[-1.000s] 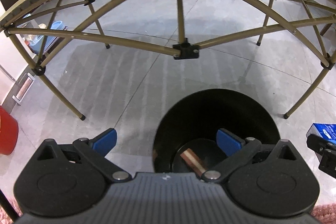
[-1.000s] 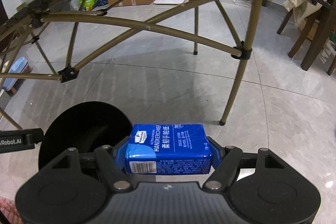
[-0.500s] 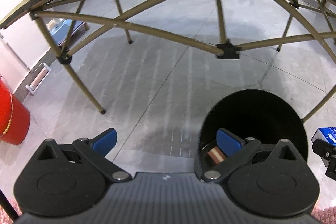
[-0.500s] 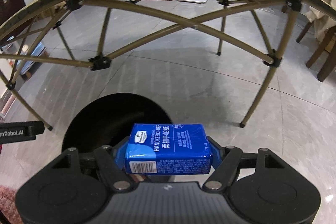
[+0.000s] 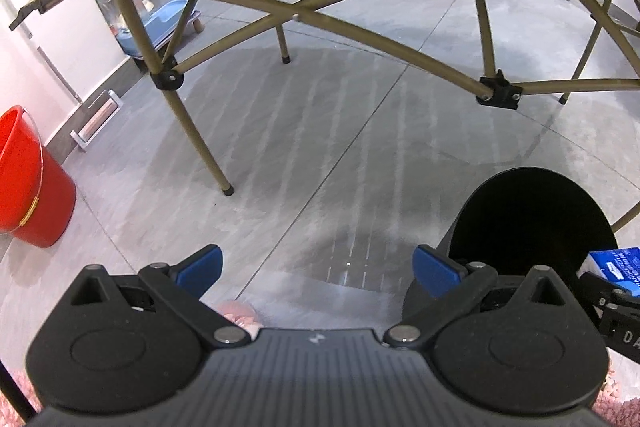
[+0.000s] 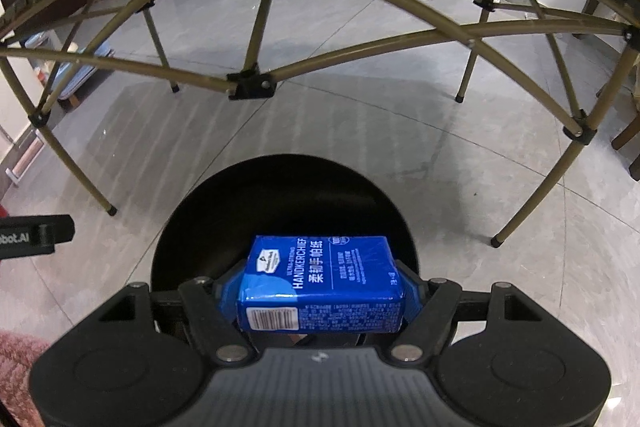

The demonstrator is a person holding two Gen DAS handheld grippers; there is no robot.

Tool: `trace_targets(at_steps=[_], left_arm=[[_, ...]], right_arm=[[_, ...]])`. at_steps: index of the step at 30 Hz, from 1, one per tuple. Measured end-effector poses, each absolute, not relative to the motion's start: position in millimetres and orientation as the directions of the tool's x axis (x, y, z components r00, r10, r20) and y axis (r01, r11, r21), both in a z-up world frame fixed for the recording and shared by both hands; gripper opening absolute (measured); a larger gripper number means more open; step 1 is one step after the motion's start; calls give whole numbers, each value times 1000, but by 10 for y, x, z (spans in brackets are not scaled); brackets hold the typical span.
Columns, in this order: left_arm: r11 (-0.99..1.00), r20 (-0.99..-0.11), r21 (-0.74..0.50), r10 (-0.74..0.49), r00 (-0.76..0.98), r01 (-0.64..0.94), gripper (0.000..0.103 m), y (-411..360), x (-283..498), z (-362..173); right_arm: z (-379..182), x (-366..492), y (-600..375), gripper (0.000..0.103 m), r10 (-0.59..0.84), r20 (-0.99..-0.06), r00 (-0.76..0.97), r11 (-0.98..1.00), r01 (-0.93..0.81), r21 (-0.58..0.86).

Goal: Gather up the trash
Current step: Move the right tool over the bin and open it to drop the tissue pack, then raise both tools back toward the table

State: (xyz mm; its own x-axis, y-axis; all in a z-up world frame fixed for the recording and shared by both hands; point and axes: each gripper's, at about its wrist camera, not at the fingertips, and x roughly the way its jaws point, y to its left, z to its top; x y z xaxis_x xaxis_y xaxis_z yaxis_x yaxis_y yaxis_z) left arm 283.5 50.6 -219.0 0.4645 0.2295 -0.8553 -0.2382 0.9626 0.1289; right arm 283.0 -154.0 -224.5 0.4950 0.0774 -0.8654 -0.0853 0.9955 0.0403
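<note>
Right tongs clamped on blue plastic-wrapped tissue pack, above round black bin, undropped. Left tongs open, empty. Bin contents unclear.

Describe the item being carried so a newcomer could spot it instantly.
Find the round black bin on the grey tiled floor beside the folding table. Above its opening, the right hand-held gripper clamps a tissue pack, the only glossy blue thing with white lettering.
</note>
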Motion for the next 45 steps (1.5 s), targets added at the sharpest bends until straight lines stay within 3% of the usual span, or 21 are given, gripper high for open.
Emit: trace_targets(at_steps=[33,35,37,38,45], left_arm=[[962,-874,140,231,427,-235,103,545,2870,-2284],[962,-874,139,231,427,-236,103,547,2868,-2282],[962,-875,139,231,426,-236,103,543,2869,-2285],[962,-875,139,231,426,-236,103,544,2870,-2284],[964,-878,135,223,424,-228,103,527,2862,-2291]], right_arm=[[-2458,2913,-1336,73,88,-895,436,992,-118,41],[-2471,2926,-1337,76,89,-899,430,993,-112,45],[-2475,2935,-1343,89,79,-899,430,994,-101,39],[-2471,2939,-1353,91,74,-898,433,995,-93,37],[-2486,2935,-1380,92,68,-901,429,996,-78,38]])
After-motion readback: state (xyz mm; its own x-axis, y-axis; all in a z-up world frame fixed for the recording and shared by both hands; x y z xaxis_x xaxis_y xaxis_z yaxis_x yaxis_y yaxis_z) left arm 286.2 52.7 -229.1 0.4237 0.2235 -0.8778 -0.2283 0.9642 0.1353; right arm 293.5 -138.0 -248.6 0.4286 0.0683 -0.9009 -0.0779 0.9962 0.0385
